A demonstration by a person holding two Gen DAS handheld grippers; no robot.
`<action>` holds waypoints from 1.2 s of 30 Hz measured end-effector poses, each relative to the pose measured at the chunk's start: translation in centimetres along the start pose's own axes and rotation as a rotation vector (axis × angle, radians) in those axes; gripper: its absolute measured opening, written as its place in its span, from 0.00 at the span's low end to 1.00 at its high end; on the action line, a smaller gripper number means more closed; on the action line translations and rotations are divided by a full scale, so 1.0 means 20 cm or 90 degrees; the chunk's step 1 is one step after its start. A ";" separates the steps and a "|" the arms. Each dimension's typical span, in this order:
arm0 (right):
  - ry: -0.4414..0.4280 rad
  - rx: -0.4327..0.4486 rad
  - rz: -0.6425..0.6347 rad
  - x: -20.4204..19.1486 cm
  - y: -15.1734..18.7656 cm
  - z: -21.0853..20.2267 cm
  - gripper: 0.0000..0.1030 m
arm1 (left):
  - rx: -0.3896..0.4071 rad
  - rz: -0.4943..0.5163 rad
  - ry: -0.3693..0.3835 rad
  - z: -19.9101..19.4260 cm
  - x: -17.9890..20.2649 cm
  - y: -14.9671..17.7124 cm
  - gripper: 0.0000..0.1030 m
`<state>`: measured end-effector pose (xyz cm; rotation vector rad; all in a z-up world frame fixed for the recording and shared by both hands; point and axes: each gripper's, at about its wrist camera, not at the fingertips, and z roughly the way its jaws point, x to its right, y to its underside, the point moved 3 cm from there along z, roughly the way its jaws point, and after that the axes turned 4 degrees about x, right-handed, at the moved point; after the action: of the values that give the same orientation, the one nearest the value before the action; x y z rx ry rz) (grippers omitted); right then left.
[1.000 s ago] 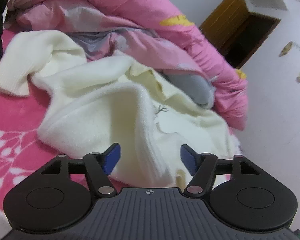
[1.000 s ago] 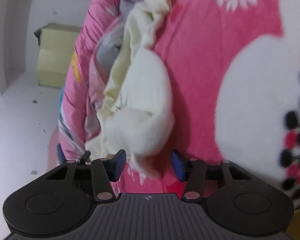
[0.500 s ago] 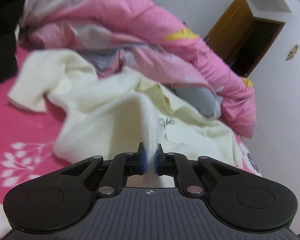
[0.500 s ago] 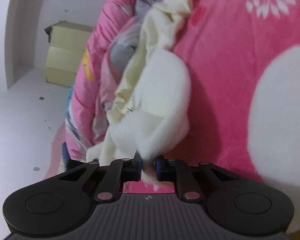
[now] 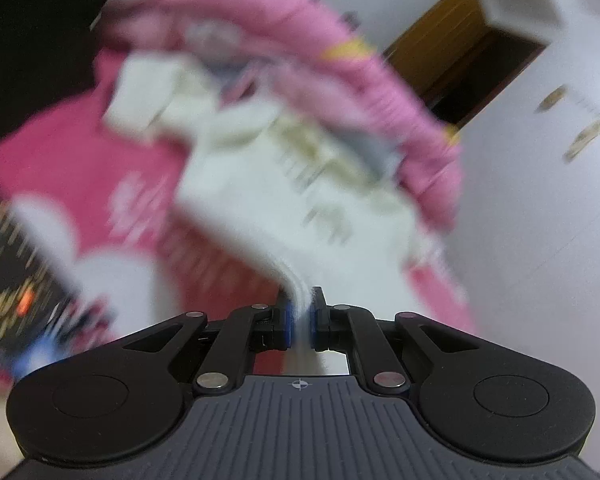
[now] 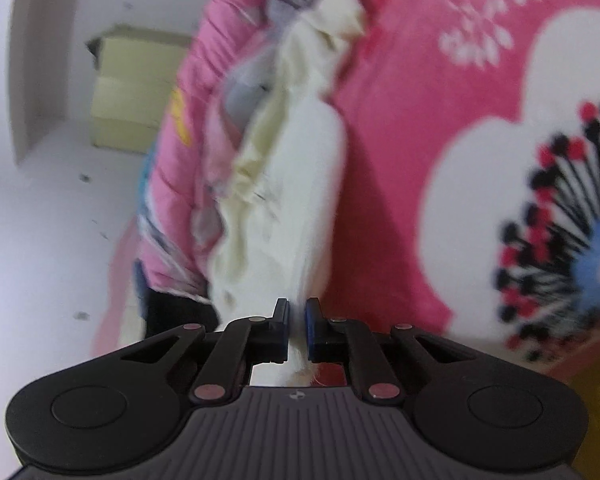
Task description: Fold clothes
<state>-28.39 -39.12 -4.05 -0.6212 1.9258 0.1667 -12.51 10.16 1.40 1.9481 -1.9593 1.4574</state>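
Observation:
A cream-white fuzzy sweater (image 5: 260, 200) lies stretched over the pink bed sheet (image 5: 60, 160), blurred by motion in the left wrist view. My left gripper (image 5: 300, 308) is shut on a fold of its edge, and the fabric rises into the blue pads. In the right wrist view the same sweater (image 6: 300, 200) runs away from me as a long band with a paler yellow lining along its left side. My right gripper (image 6: 297, 312) pinches another edge, its jaws still closing on the cloth between them.
A bunched pink quilt (image 5: 340, 80) lies behind the sweater and hangs along the bed's side (image 6: 188, 100). The sheet (image 6: 400, 120) bears big white flower prints. A brown door (image 5: 472, 68) and a pale yellow cabinet (image 6: 132, 88) stand by white walls and floor.
Both grippers went from open around the sweater's edges to clamped on them. The left one has since pulled back fast, drawing the sweater out; the right one has drawn back a little.

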 end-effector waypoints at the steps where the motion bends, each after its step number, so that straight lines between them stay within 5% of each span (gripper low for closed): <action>1: 0.024 -0.010 -0.001 0.03 0.01 0.01 0.08 | -0.029 -0.001 -0.023 0.02 -0.04 0.05 0.06; 5: 0.082 -0.020 -0.013 0.10 0.03 0.00 0.08 | -0.090 -0.009 -0.057 0.07 -0.14 0.17 0.06; 9: 0.130 -0.005 -0.057 0.07 0.02 -0.06 0.12 | -0.084 0.014 -0.037 0.05 -0.14 0.13 0.08; 13: 0.132 0.048 -0.079 0.02 -0.06 -0.13 0.39 | -0.060 0.045 -0.049 0.04 -0.13 0.07 0.12; 17: 0.130 0.063 -0.112 -0.04 -0.16 -0.07 0.44 | -0.046 0.037 -0.082 0.08 -0.18 0.00 0.35; 23: 0.169 0.056 -0.158 -0.09 -0.29 0.17 0.44 | -0.025 0.016 -0.107 0.19 -0.24 -0.09 0.51; 29: 0.165 0.033 -0.171 -0.09 -0.39 0.38 0.44 | -0.003 -0.036 -0.133 0.38 -0.29 -0.25 0.51; 36: 0.150 0.013 -0.157 -0.12 -0.56 0.55 0.44 | -0.001 -0.171 -0.119 0.61 -0.36 -0.48 0.50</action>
<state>-13.11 -43.67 -4.95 -0.8896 2.0525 -0.0869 3.74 10.56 -4.27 2.3130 -1.6722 1.2484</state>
